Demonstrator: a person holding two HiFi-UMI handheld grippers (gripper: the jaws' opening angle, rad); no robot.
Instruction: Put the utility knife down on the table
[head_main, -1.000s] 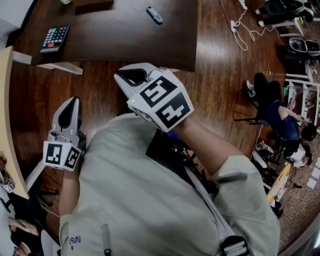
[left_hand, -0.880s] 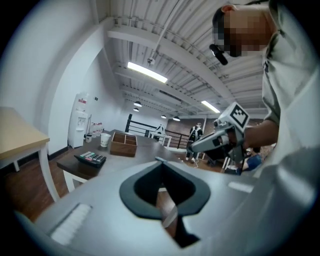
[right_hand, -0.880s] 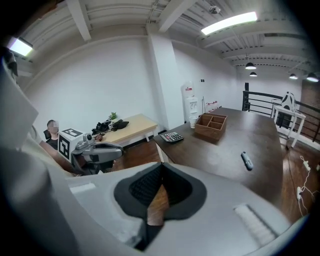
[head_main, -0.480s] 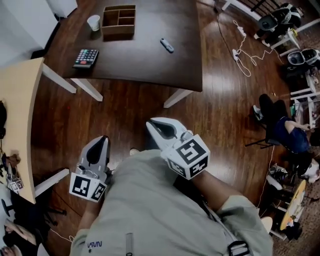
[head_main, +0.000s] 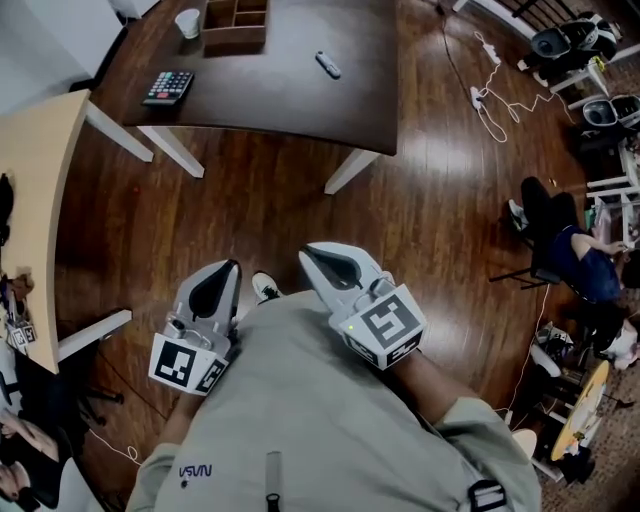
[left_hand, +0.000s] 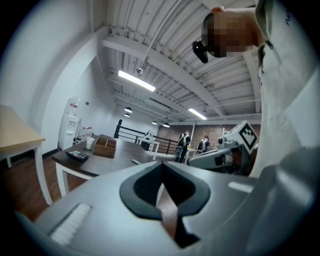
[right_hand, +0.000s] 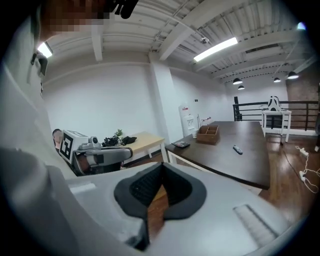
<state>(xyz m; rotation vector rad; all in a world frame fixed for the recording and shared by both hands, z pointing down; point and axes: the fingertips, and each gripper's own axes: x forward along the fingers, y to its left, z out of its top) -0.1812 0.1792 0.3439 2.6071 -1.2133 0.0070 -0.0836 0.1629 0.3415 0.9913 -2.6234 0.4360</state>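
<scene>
So, the left gripper (head_main: 229, 268) and right gripper (head_main: 311, 251) are both pressed together, empty; small grey utility knife (head_main: 328, 65) lies on the dark wooden worktop (head_main: 280, 95).

Open floor (head_main: 270, 215) fronts the table (head_main: 270, 95); calculator (head_main: 168, 87), box (head_main: 236, 25) and cup (head_main: 187, 22) crowd one corner.

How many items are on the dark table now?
4: white cup at the far-left corner, wooden divided box beside it, calculator near the left edge, utility knife right of centre. Far edge cropped.

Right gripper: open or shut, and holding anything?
Shut and empty: on the right gripper the pads meet at their tips, nothing between them.
</scene>
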